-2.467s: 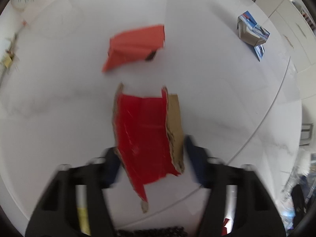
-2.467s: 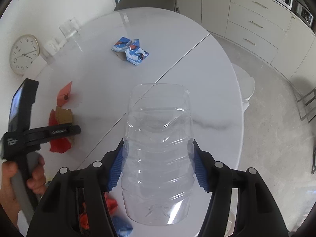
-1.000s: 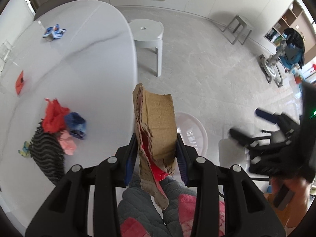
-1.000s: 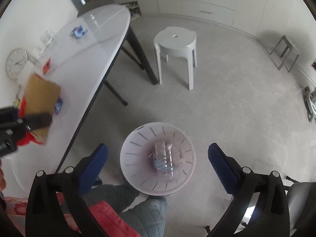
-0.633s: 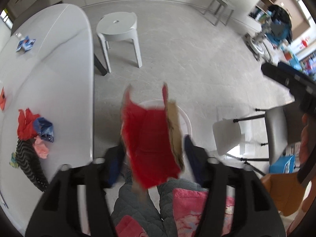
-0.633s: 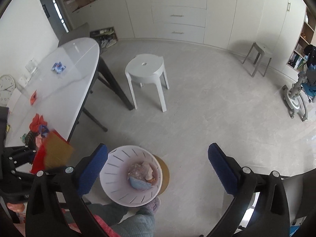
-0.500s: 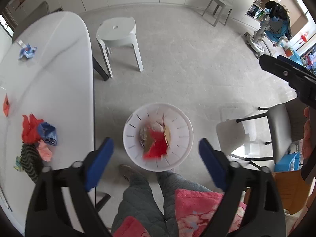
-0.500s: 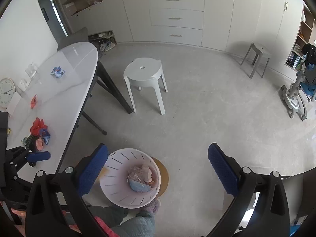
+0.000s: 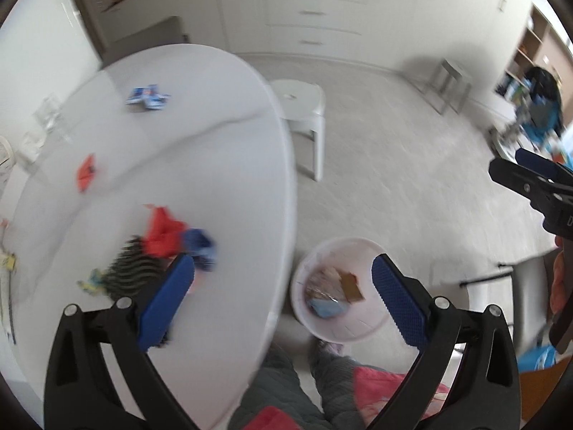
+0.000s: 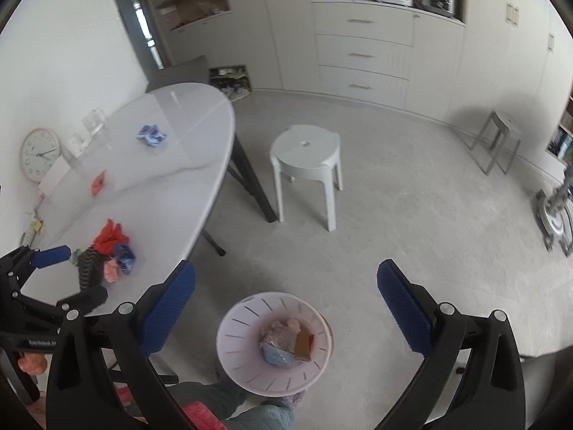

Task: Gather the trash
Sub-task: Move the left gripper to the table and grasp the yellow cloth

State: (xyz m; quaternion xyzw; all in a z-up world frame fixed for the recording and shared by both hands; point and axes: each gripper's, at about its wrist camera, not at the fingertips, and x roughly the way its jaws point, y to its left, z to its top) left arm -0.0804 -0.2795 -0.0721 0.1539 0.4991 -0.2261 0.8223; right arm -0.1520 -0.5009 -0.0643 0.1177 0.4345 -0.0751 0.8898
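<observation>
Beside the white bin (image 10: 229, 337) on the floor, both grippers hang wide open and empty; the left gripper (image 9: 283, 286) has just been opening. The crumpled trash pile (image 10: 107, 254) lies on the table (image 10: 172, 165), left of the bin, nearer the left gripper.

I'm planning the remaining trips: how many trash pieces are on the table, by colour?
Red or orange: 2, red wad, orange scrap
Blue: 2, blue wad, blue-white wrapper
Pink: 1, pink wad
Black-striped: 1, striped piece
Total: 6, not counting a greenish bit beside the striped piece.
</observation>
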